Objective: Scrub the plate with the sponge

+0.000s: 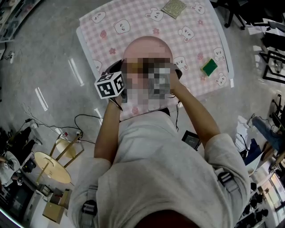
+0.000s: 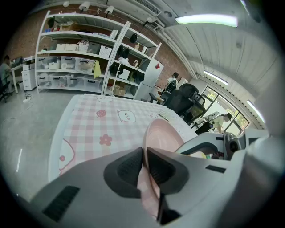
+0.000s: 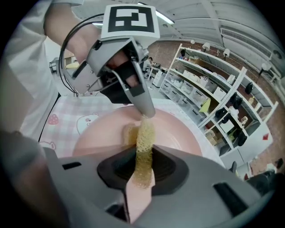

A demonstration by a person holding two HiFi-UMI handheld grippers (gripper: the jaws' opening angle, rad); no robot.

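A pink plate is held tilted above the checked table, and a blurred patch covers its near half in the head view. My left gripper is shut on the plate's rim, with its marker cube at the plate's left. In the right gripper view, my right gripper is shut on a yellow sponge whose far end presses on the plate's inner face. The left gripper shows there too, pinching the far rim just above the sponge.
A pink checked cloth covers the table. On it lie a green sponge at the right and a yellowish square pad at the far edge. A round wooden stool and cables stand on the floor at left. White shelving lines the wall.
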